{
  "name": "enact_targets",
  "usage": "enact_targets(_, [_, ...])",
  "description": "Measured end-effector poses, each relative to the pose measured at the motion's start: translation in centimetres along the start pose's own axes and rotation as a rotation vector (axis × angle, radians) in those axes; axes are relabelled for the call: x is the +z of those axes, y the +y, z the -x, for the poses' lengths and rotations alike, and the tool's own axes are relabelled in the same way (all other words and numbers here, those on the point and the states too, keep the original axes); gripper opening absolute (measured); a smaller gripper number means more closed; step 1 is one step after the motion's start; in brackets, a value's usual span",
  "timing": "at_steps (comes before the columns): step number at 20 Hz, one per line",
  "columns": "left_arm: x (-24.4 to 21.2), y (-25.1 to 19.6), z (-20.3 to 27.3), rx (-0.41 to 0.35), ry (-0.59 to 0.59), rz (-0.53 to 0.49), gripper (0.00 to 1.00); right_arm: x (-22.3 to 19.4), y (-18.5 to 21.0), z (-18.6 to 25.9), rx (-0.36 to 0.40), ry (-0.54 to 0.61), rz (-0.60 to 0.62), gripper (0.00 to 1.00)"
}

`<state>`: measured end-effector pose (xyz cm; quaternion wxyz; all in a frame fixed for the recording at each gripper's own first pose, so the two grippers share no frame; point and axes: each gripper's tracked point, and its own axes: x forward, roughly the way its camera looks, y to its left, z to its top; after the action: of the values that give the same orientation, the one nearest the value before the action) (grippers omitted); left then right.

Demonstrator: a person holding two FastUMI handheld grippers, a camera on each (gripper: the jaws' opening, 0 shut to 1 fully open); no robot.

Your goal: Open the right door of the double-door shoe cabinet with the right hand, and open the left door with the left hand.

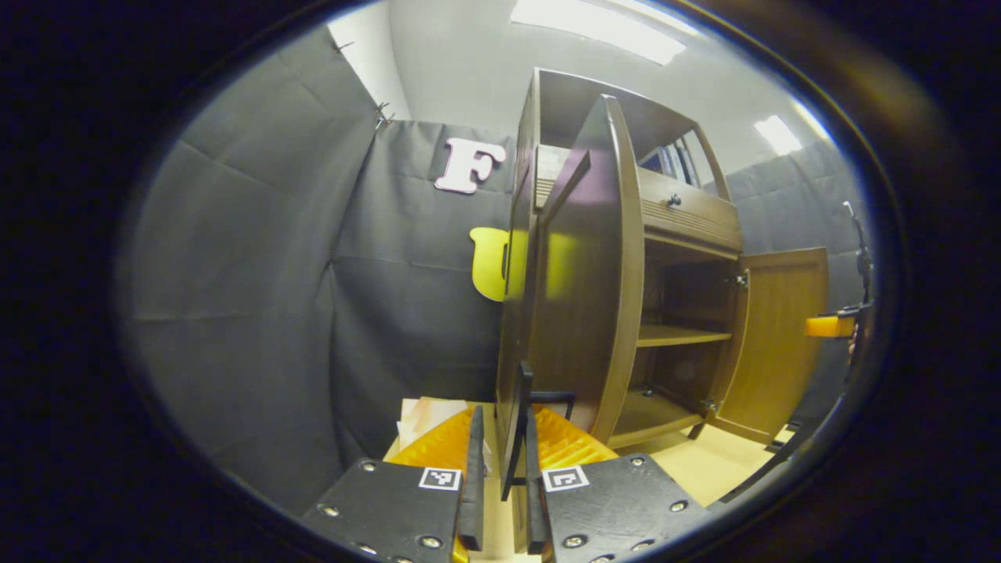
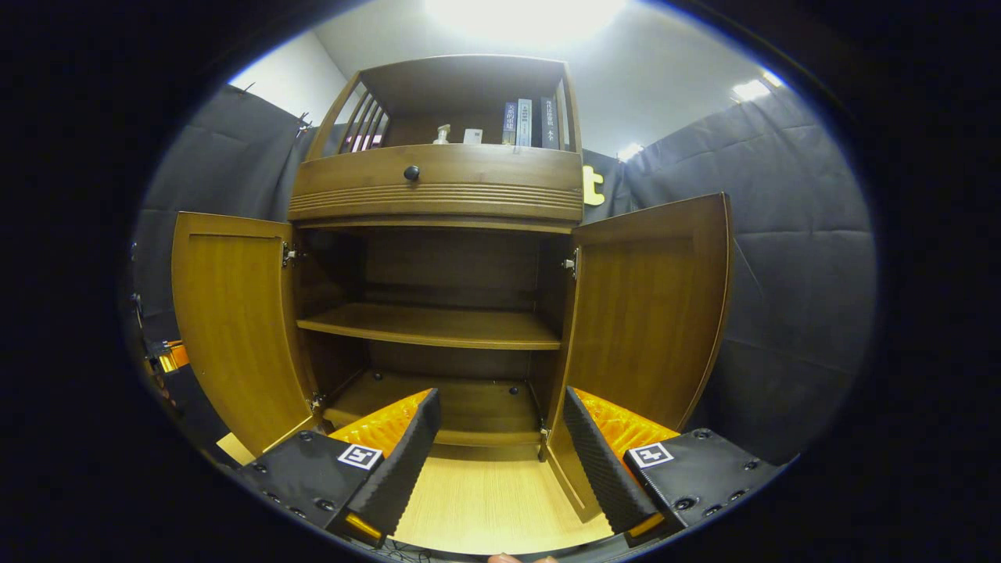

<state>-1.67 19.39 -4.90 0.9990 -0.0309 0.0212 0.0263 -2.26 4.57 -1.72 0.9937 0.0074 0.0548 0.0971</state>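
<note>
My pads [image 2: 602,461] are ribbed and matt, like foam. The cabinet [image 2: 438,184] is brown wood with a smooth satin finish; grain shows on both doors [image 2: 649,313], the shelf [image 2: 438,324] and the pale floor [image 2: 485,500]. The left door [image 1: 583,297] is glossy enough to reflect. The drawer knob [image 2: 411,173] looks dark and smooth. The wall [image 1: 258,313] is matt creased cloth.

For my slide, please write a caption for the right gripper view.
Right gripper open before the shoe cabinet, left door and right door both swung open.
</note>
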Motion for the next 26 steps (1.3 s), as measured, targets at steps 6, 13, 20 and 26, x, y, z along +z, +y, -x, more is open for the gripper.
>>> enact_targets(6, [3.1,0.6,5.2,0.126,-0.014,0.062,0.24,0.1,-1.3,-1.0,0.022,-0.025,-0.032,0.94])
enact_targets(13, [10.3,-6.6,10.9,0.206,-0.073,0.006,0.23,2.2,-2.0,0.9,0.117,-0.066,0.049,0.99])
enact_targets(20, [10.8,-14.9,10.5,0.263,-0.112,0.001,0.47,2.1,-3.3,2.8,0.205,-0.091,0.05,0.97])
enact_targets(26, [11.5,-19.5,11.4,0.291,-0.108,-0.014,0.91,1.7,-5.4,5.5,0.239,-0.097,0.044,0.97])
